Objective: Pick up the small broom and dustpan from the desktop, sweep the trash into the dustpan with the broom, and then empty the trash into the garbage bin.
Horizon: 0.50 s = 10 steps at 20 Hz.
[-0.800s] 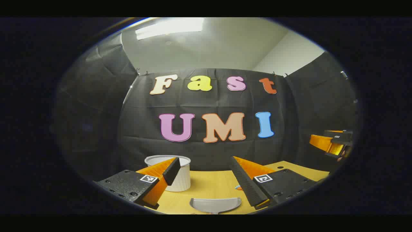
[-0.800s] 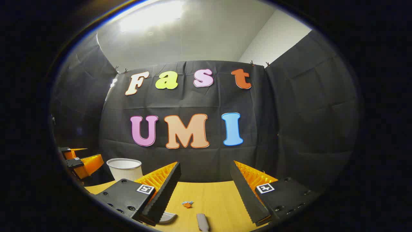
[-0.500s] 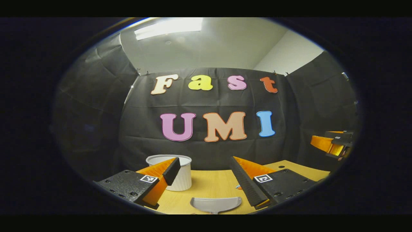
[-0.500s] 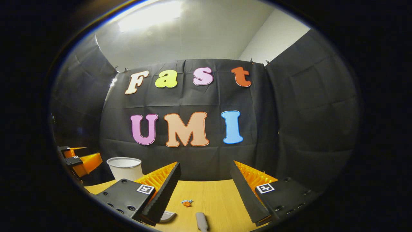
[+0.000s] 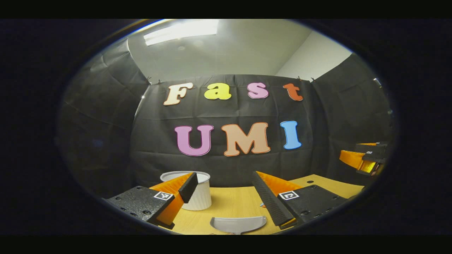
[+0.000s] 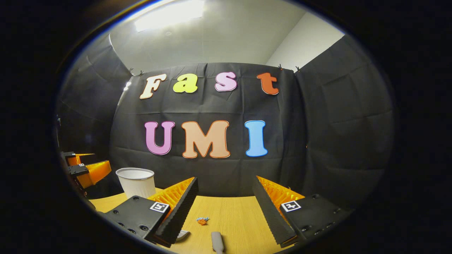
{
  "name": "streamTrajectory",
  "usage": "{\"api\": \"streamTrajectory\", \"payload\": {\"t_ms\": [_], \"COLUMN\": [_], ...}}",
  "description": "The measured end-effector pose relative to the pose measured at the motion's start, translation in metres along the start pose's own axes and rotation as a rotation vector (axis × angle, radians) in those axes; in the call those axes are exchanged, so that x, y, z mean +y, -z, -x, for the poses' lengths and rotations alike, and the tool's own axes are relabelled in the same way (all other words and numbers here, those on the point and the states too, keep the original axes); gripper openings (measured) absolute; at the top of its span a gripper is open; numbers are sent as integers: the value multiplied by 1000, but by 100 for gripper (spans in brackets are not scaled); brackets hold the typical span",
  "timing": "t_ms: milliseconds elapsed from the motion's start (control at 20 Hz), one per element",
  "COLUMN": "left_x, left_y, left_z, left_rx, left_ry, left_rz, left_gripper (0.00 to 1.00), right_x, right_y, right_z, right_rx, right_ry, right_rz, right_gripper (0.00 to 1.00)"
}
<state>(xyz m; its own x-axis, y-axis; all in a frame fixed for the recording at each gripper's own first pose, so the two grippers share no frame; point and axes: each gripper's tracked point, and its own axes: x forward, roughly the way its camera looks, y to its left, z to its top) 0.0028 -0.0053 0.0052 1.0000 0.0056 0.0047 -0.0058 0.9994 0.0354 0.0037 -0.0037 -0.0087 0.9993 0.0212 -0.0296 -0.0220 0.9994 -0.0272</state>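
Left gripper (image 5: 226, 199) spread wide, fingers apart, nothing between them, above the yellow wooden desktop (image 5: 229, 203). Just below the gap, at the lower edge of the left gripper view, the grey plastic dustpan (image 5: 238, 224) lies flat on the desktop, untouched. White ribbed round garbage bin (image 5: 199, 194) stands upright behind the left finger, partly hidden by it. A small bit of coloured trash (image 5: 262, 205) peeks out beside the right finger. The other gripper shows at the far right edge, off the table.

Right gripper (image 6: 224, 208) also spread wide, holding nothing, above the same desktop. Between its fingers on the wood: small crumpled orange-and-blue trash (image 6: 202, 221), and nearer the camera a grey rounded handle, probably the small broom (image 6: 216, 241), cut off by the view edge. A grey curved edge of the dustpan (image 6: 183, 234) sticks out beside the left finger. Garbage bin (image 6: 136, 181) at far left, well apart from the trash.
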Motion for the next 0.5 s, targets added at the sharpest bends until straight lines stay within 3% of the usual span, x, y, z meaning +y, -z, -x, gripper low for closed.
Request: {"api": "streamTrajectory", "payload": {"t_ms": [500], "left_x": [-5], "left_y": [2], "left_z": [0], "left_rx": [11], "left_ry": [-9], "left_rz": [-13], "left_gripper": [93], "right_x": [-2], "right_y": [0], "right_z": [-1], "right_rx": [10], "right_ry": [-21], "right_rz": [-1], "right_gripper": [99]}}
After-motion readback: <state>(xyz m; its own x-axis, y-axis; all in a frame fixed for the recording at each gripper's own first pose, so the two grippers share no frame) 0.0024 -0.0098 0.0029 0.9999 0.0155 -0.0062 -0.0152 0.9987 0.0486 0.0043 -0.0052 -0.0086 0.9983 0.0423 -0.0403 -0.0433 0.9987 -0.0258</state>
